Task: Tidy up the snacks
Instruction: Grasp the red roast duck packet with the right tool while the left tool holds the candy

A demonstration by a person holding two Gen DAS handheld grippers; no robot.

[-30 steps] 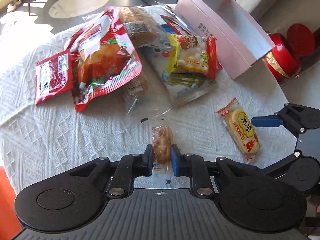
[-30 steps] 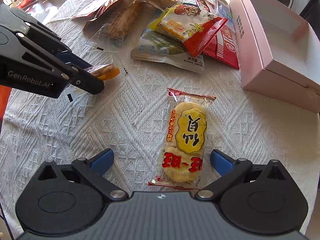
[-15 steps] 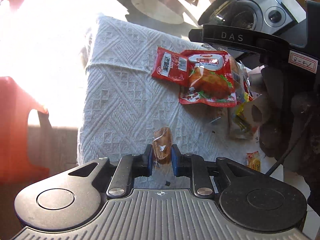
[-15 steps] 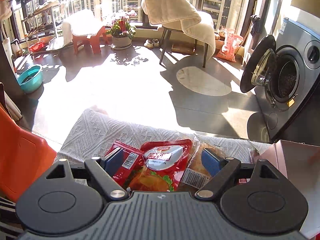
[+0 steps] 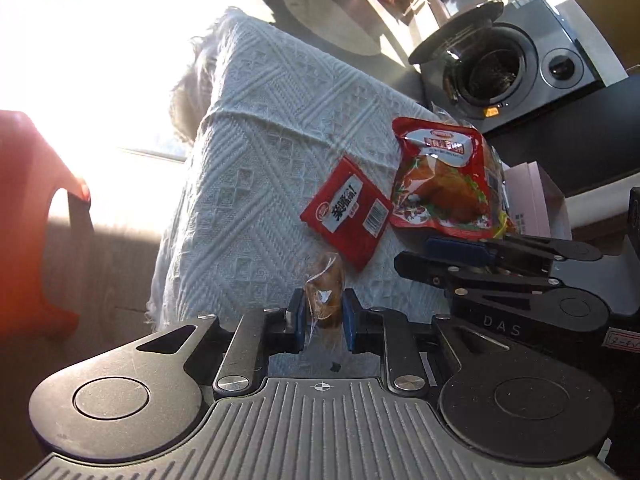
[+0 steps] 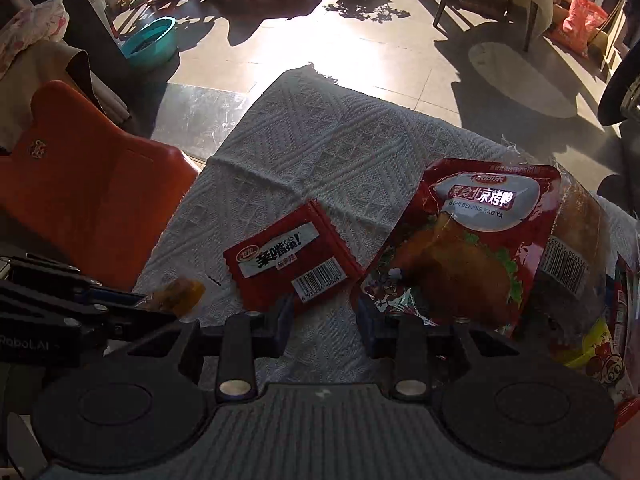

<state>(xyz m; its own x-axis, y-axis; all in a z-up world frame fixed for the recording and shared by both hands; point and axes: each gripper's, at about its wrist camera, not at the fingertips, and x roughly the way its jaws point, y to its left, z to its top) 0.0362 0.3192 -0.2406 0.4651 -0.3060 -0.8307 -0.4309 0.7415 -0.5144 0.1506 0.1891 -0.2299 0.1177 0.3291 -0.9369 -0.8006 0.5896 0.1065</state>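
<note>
From the left wrist view, your left tool (image 5: 323, 316) was clamped on a small clear-wrapped brown snack (image 5: 325, 294), its blue pads pressing both sides of the wrapper, the snack sticking out past the fingertips above the white knitted cloth of the counter (image 5: 256, 176). Just beyond the tips and slightly to their right lay a small red packet (image 5: 347, 218) with a barcode, and touching its far right edge, a larger red roast-duck pouch (image 5: 442, 186). Your right tool (image 5: 456, 250) reached in from the right, low over the cloth near the pouch's near edge. A pink box (image 5: 536, 200) showed behind the pouch, and a washing machine (image 5: 504, 64) with its door open stood beyond the counter's far corner. An orange stool (image 5: 36, 216) stood to the left.

From the right wrist view, your right tool (image 6: 325, 320) had its jaws closing with only bare cloth between the pads; nothing was gripped. The small red packet (image 6: 290, 266) lay just ahead of the left pad and the roast-duck pouch (image 6: 468, 248) just ahead of the right one, overlapping other wrapped snacks (image 6: 576, 256) further right. Your left tool (image 6: 132, 306) came in from the left, holding the brown snack (image 6: 178, 294) beside the packet.
</note>
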